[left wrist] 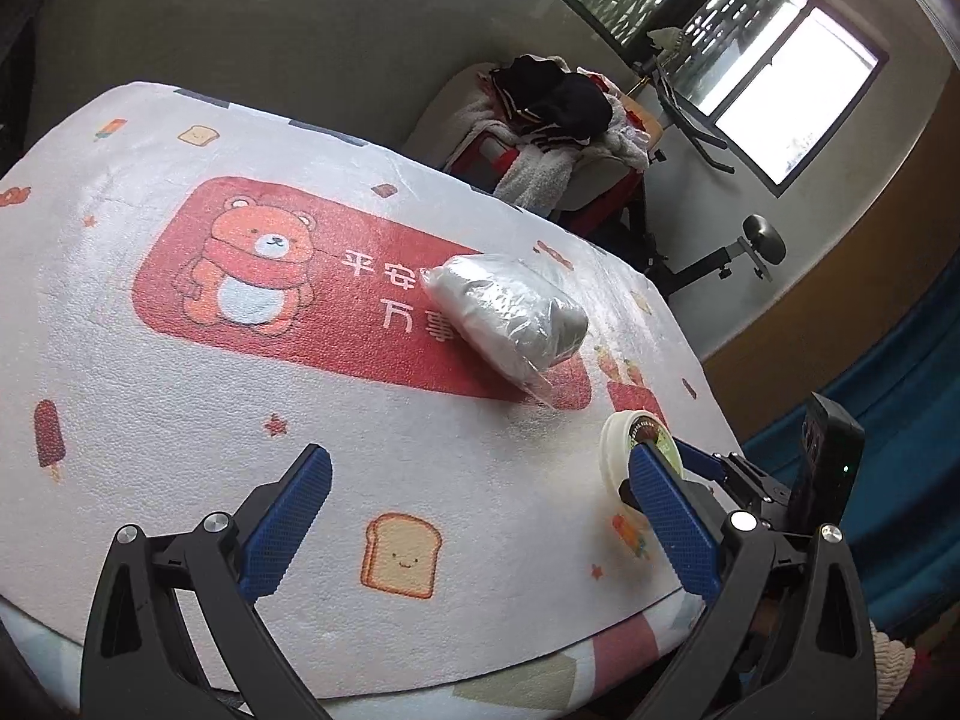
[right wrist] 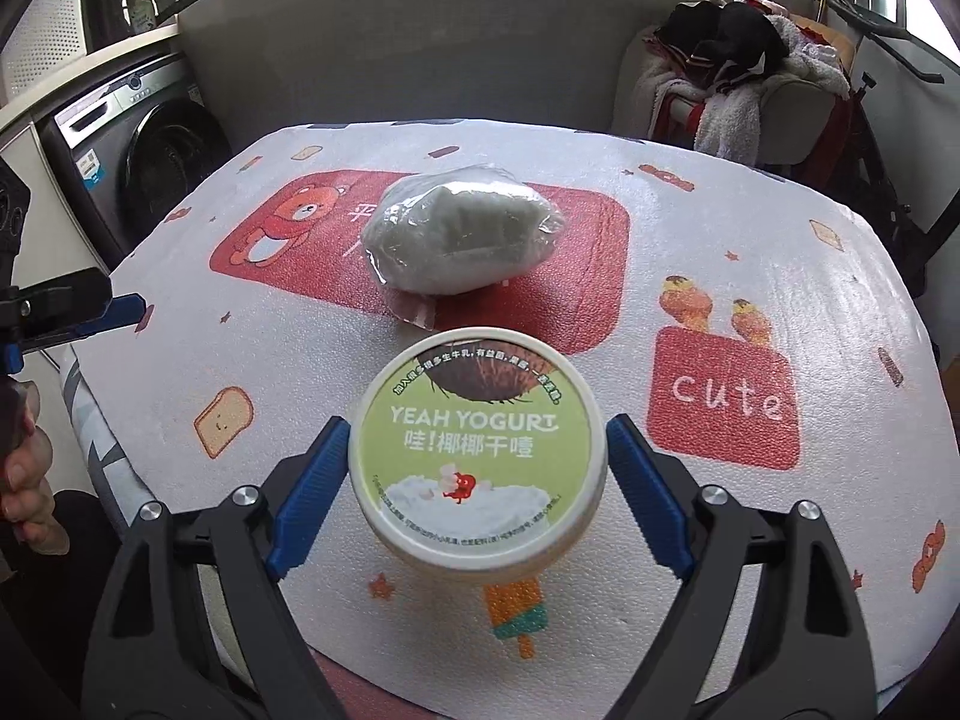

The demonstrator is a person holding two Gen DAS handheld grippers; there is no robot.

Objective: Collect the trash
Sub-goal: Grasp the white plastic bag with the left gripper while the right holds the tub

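A round yogurt tub [right wrist: 477, 456] with a green "YEAH YOGURT" lid stands on the white printed table cover [right wrist: 750, 276]. My right gripper [right wrist: 478, 441] is open, with one blue finger on each side of the tub and a small gap at both. The tub also shows in the left wrist view [left wrist: 624, 441], partly behind my left gripper's right finger. A grey bundle in clear plastic wrap [right wrist: 459, 237] lies beyond the tub; it also shows in the left wrist view [left wrist: 510, 315]. My left gripper [left wrist: 480, 471] is open and empty above the table's near edge.
A washing machine [right wrist: 129, 162] stands left of the table. A chair piled with clothes [right wrist: 744, 72] stands behind the table's far right corner. The other gripper and the hand that holds it [right wrist: 36, 324] show at the left edge of the right wrist view.
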